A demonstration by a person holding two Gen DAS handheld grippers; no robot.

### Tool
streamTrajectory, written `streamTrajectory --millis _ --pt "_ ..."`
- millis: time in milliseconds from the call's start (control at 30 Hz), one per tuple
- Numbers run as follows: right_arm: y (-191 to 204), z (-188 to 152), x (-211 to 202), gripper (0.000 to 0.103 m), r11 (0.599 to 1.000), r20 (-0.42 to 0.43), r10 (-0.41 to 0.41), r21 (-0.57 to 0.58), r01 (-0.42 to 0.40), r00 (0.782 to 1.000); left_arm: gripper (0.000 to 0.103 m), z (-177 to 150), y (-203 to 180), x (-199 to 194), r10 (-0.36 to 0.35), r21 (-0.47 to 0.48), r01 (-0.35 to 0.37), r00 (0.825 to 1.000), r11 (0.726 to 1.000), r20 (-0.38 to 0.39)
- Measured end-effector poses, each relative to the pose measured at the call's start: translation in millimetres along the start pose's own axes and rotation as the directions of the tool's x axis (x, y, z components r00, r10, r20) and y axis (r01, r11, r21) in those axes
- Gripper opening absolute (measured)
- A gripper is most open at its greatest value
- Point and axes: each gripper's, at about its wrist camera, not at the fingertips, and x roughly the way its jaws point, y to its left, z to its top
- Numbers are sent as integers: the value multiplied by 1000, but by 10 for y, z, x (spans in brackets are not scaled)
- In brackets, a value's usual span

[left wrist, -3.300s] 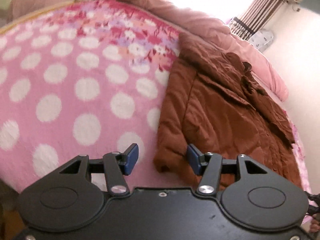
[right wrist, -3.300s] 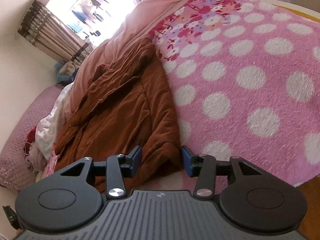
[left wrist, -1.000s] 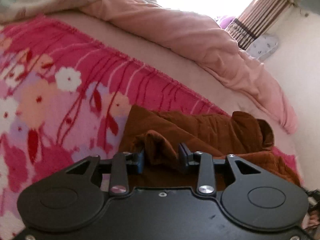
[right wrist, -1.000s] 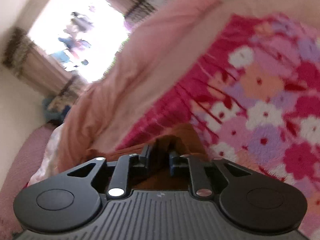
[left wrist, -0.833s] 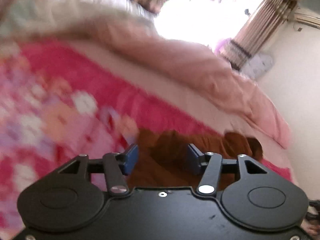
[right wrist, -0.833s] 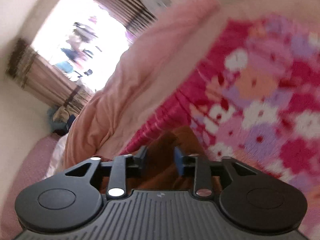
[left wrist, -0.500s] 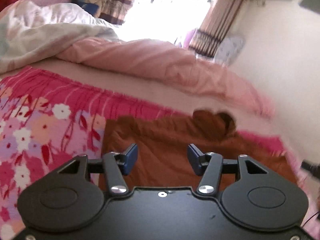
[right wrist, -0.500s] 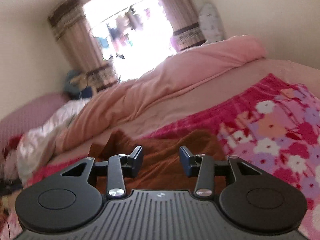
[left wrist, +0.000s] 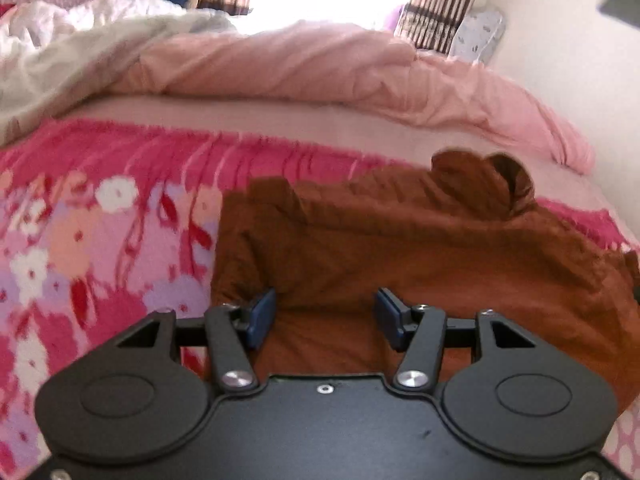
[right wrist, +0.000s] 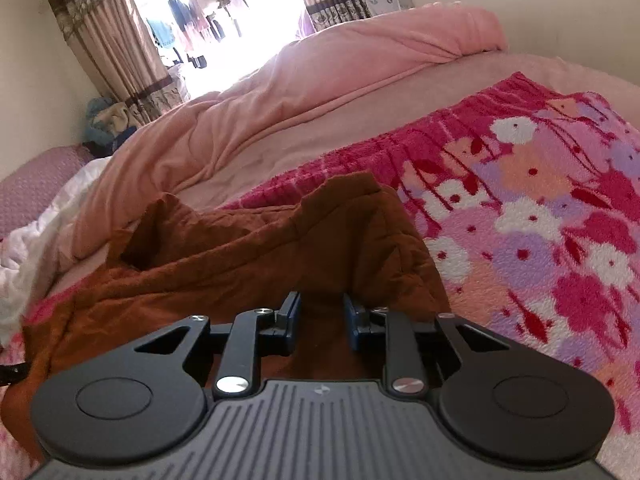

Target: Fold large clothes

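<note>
our left tool [left wrist: 323, 318] hangs just above the brown garment [left wrist: 400, 248], its blue pads [left wrist: 262, 314] standing wide apart with nothing pressed between them; the cloth lies flat below the gap. our right tool [right wrist: 320, 316] sits over the same brown garment [right wrist: 248, 264], its jaws narrow and closing, with brown cloth showing in the gap, though the blue pads [right wrist: 289, 314] do not look to be pressing on it.

the garment lies folded on the bed, spread over a pink flowered blanket [left wrist: 100, 240]. in the left wrist view its near left corner falls just beside the left pad, its straight left edge runs away from us along the blanket's flowers, and a rounded, hood-like fold stands up at its far right end. in the right wrist view the flowered blanket [right wrist: 540, 220] stretches to the right of the garment, whose far corner rises in a small peak ahead of the tool, with an open dark fold to the left.

beyond the garment a strip of pale pink sheet [left wrist: 280, 120] crosses the bed, and behind that a rumpled pink quilt [right wrist: 320, 80] is heaped along the far side. a white cover [left wrist: 80, 48] lies bunched at the far left in the left view. striped curtains [right wrist: 116, 48] frame a bright window [right wrist: 224, 16] at the back.
</note>
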Motion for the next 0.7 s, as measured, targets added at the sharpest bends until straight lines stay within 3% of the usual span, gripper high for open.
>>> streamTrajectory --millis 33,167,200,333,400,467,500,533,567,600,700 --pt "7 37 -39 34 1000 12 9 1 -9 1000 57 55 12 -60 12 4 -12 999 1000 30" --pt "5 213 -153 69 1000 147 -27 4 27 989 58 219 124 -67 100 -23 -99 991 995 87" --pt "-14 261 -115 72 999 162 -47 8 46 986 58 243 172 -19 108 -46 -105 991 993 77" --pt "-86 331 190 72 997 66 -70 24 69 995 58 252 270 235 103 -105 -100 994 989 27" --pt "-44 303 282 72 996 62 -89 3 89 994 58 233 248 314 89 -107 -87 996 990 15" --pt "44 263 322 72 992 80 -114 -54 118 990 49 246 238 347 68 -110 -66 998 992 7" --pt "88 254 329 57 989 81 -124 -75 130 989 47 249 224 328 77 -106 -75 997 992 15" --pt "130 253 320 45 985 84 -136 -94 144 987 25 258 178 293 95 -82 -91 995 992 42" --pt "160 267 293 25 983 89 -142 -103 151 986 7 275 148 252 109 -61 -105 992 993 66" --pt "179 290 250 13 983 100 -141 -108 152 985 7 295 147 177 101 -69 -93 989 993 109" --pt "210 393 71 9 983 175 -123 -113 144 977 8 396 213 37 83 -102 -64 977 993 196"
